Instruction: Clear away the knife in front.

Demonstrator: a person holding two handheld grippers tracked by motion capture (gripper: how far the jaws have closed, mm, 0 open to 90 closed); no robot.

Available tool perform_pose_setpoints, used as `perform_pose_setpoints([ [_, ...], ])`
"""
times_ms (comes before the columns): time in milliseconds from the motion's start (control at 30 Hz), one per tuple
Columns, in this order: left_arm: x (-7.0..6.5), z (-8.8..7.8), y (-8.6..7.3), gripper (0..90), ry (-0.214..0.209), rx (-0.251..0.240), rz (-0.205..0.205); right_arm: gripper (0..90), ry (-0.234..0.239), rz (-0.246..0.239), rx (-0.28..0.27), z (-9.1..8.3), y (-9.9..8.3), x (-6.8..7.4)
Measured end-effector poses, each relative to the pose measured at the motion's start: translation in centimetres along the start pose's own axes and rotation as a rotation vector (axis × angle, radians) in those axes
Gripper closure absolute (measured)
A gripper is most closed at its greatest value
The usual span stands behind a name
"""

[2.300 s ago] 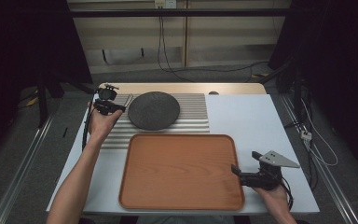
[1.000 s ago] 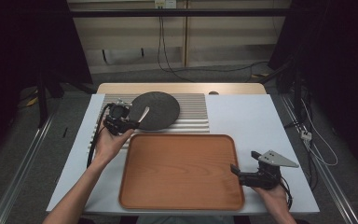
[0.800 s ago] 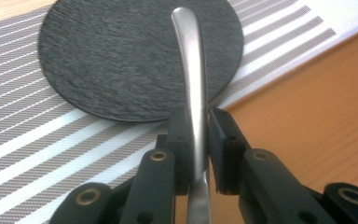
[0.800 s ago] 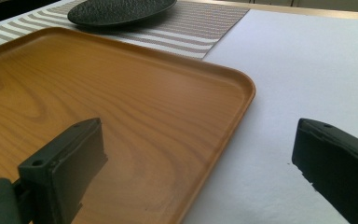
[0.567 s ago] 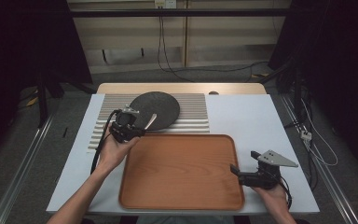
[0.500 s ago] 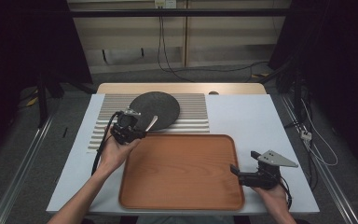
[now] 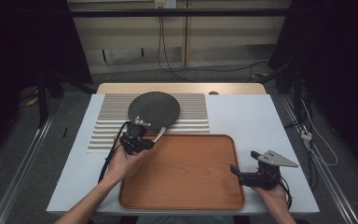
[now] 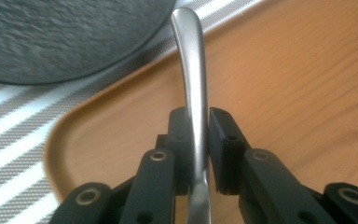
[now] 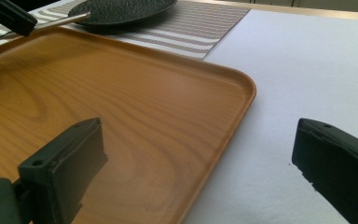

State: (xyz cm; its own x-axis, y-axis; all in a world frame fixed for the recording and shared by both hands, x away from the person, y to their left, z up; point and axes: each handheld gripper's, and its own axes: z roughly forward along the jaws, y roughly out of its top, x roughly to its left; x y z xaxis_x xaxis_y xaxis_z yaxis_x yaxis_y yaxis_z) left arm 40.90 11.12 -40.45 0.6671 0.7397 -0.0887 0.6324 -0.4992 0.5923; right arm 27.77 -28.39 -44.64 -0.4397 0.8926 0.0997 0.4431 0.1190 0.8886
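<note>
Left gripper point(image 8: 198, 140) clamps a metal handle point(image 8: 192, 88) — its lower end, perhaps a spoon's, cut off.

A wooden tray point(image 7: 186, 172) lies at the table's point(image 7: 256, 116) near edge; behind it, a round plate point(image 7: 154, 108) sits on a striped mat point(image 7: 191, 114).

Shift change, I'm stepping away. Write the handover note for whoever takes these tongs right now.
Left tongs: shut on a metal utensil handle, held over the wooden tray's far left corner.
Right tongs: open, holding nothing, straddling the tray's right rim.
Dark round plate sits on the striped mat beyond the tray.
Done: utensil picked up.
Left: probably set it down in the tray; nothing lies in it yet.
</note>
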Motion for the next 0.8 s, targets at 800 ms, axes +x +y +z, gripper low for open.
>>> perform_pose_setpoints([
  [800, -1.5, 2.1, -1.8, 79.8, 0.003, 0.083, 0.004, 2.3, 0.005, -0.005, 0.000, 0.1, 0.0, 0.0],
])
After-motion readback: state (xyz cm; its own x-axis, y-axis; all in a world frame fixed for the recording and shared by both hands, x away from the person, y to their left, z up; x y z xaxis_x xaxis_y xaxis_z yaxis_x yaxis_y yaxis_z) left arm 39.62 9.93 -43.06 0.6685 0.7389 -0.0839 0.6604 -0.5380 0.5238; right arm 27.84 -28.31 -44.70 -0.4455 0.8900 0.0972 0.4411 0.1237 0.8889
